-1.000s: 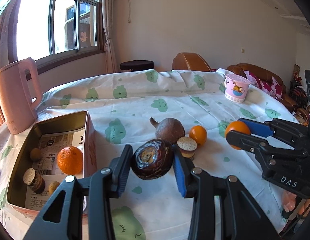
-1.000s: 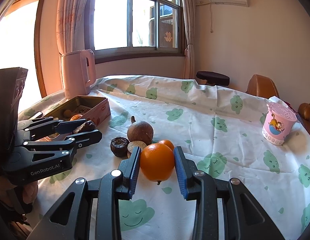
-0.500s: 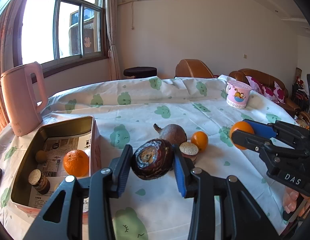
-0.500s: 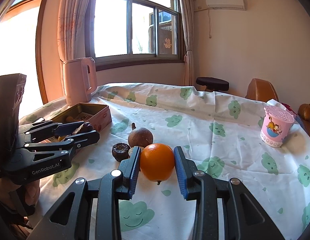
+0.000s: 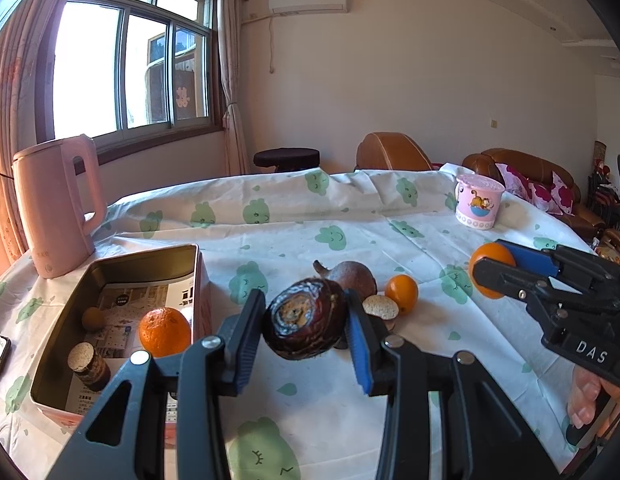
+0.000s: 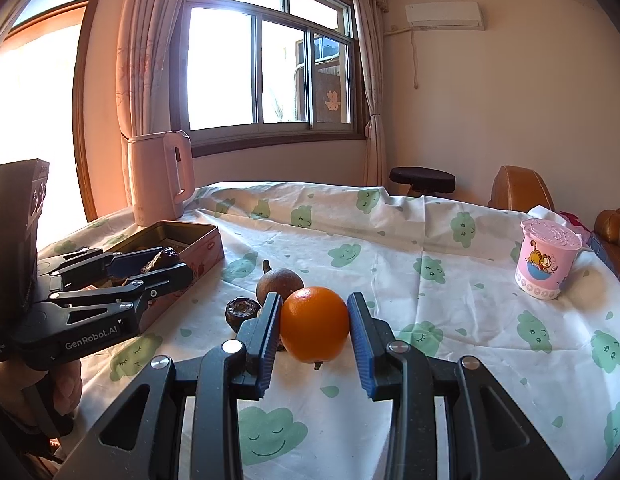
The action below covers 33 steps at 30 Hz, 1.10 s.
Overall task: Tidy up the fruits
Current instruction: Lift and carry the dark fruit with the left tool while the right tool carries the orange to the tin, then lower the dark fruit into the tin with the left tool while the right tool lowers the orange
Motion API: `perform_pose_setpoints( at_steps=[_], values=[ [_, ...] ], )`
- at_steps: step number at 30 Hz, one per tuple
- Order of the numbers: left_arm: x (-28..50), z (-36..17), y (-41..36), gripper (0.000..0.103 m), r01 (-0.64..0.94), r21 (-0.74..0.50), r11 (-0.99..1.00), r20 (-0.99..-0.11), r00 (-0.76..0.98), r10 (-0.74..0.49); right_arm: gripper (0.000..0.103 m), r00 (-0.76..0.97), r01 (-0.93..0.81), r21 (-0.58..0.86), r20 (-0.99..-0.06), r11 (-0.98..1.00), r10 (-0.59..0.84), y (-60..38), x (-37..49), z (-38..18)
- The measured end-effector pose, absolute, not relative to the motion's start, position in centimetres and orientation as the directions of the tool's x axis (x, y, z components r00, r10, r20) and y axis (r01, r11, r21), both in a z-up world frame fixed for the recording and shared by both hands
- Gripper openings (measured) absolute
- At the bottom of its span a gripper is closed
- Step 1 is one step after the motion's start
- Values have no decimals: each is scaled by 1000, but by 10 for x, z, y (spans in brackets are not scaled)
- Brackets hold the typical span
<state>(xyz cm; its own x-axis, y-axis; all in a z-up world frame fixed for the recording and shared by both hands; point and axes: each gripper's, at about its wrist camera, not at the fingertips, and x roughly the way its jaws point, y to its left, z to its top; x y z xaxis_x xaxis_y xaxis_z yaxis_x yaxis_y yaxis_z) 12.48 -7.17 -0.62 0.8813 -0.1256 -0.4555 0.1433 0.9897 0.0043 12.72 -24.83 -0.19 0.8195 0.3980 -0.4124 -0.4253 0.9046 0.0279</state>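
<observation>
Fruit sorting under way, with both grippers loaded and lifted above the bench.

Left wrist view: the left gripper (image 5: 306,320) has its jaws closed narrowly on a dark wrinkled fruit (image 5: 305,325), pale at its centre, held clear of the cloud-print cloth (image 5: 349,420). At nine o'clock from it sits the open tin box (image 5: 122,268), already holding an orange (image 5: 164,332), a small cork-topped jar (image 5: 88,364) and a small yellowish fruit (image 5: 93,319). Just beyond the held fruit, at twelve to one o'clock, lie a brown round fruit (image 5: 349,276), a cut pale piece (image 5: 381,307) and a small orange (image 5: 401,293). The right gripper (image 5: 494,276) enters at three o'clock.

Right wrist view: the right gripper's jaws are clamped on a large orange (image 6: 314,324), held above the cloth. Beyond it, at eleven o'clock, another dark wrinkled fruit (image 6: 241,313) rests on the bench just beside the brown one. The box lies at ten o'clock, with the left gripper hanging near its closer edge. A pink kettle (image 6: 160,178) stands behind the box; a pink cartoon cup (image 6: 545,264) stands well apart at two o'clock.

Judged step: carrying picked fruit to the box. Next, each gripper needs to travel over the box's open top, lower into free floor space clear of the jar and orange, then release gently so the round fruit do not roll out.
</observation>
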Motion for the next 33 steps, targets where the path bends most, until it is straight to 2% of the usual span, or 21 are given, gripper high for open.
perform_pose_setpoints(
  at_steps=[7,16,33],
  values=[
    [118,-3,-71,41,122,17,992,-426,899,-103,36,824,-425,24,-402,905,398,-249,126,-1],
    [113,3,-53,41,101,14,995,-430,899,-85,36,807,-470,15,-398,883,436,-229,123,9],
    [132,9,11,41,-15,48,999,-454,890,35,36,742,-603,-42,-397,796,541,-152,141,46]
  ],
)
